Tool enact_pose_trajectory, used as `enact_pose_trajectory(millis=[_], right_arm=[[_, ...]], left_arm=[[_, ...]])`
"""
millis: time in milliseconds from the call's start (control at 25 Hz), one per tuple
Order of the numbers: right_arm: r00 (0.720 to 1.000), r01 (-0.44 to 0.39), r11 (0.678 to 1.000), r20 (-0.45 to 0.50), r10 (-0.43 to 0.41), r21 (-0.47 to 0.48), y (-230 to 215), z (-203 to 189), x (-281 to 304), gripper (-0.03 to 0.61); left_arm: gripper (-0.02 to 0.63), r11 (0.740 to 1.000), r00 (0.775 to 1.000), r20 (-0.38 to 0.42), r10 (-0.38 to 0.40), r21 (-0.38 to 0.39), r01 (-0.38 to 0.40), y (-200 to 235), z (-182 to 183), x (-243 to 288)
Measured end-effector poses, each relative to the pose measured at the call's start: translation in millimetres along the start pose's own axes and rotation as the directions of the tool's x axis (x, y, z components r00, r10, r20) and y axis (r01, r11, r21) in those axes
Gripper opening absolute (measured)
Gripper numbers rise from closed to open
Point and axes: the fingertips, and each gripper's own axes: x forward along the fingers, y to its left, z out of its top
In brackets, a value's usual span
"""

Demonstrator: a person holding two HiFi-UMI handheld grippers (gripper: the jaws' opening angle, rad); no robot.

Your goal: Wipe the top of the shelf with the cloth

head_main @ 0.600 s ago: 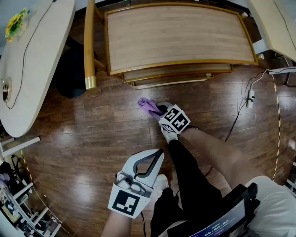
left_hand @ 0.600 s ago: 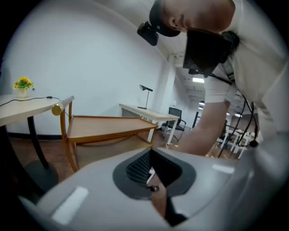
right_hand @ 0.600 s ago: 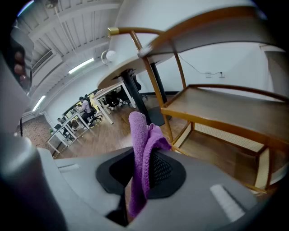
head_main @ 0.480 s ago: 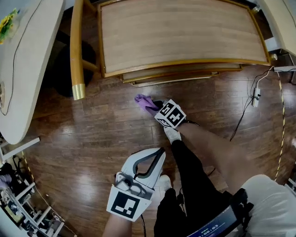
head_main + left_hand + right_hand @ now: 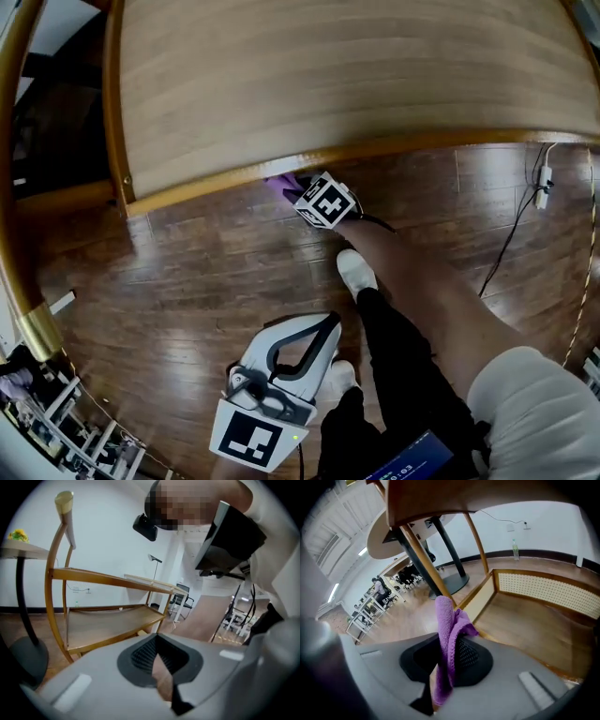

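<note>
The wooden shelf's pale top (image 5: 337, 75) fills the upper head view. My right gripper (image 5: 298, 190) is just below the shelf's front edge, shut on the purple cloth (image 5: 279, 184), whose far end is hidden under that edge. In the right gripper view the cloth (image 5: 447, 634) stands up from between the jaws of the right gripper (image 5: 445, 660), with the shelf's lower tier (image 5: 534, 620) ahead and below. My left gripper (image 5: 328, 323) hangs low by the person's legs, shut on nothing. The left gripper (image 5: 157, 660) faces the shelf (image 5: 108, 581) from the side.
A curved wooden post with a gold tip (image 5: 42, 328) stands at the left. On the floor at the right lie a power strip (image 5: 542, 183) and its cable. White shoes (image 5: 356, 272) are on the dark wood floor. A round table's black base (image 5: 454, 581) stands beyond the shelf.
The head has come much closer to the shelf. The right gripper has carried the cloth forward to the shelf's front edge. The left gripper has stayed low.
</note>
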Motion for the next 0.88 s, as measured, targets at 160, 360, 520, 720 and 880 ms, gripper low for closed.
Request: enact_pose_trajectory(millis=[160,360,520,720,880], right_arm=[[0.998,0.066,0.997,-0.022,-0.065,0.042,-49.5,-24.6,-6.1,0.051],[0.989,0.145,0.983,0.008,-0.147,0.115,-104.0,-51.2,-72.7,0.051],[0.965,0.262,0.953,-0.019,-0.263,0.154,-165.0,-86.5,-135.7,0.051],[0.905,0.426,0.888,-0.097,-0.415,0.176,-241.3,-142.9,-223.5,0.051],[0.813,0.581,0.788,-0.203,-0.546,0.204,-296.9,-193.1,-298.3,0.051]], left_arm=[[0.021,1.000,1.000,-0.016,-0.020,-0.003,0.020,10.3,-14.6,17.1],[0.021,0.998,0.998,-0.020,-0.063,-0.020,0.062,0.6,-9.4,40.5],[0.021,0.995,0.995,-0.026,-0.100,-0.005,0.099,-7.9,-0.2,56.5],[0.021,0.988,0.987,-0.047,-0.152,0.028,0.153,-17.1,7.9,75.5],[0.021,0.985,0.985,-0.053,-0.165,0.046,0.167,-18.2,9.8,84.7]])
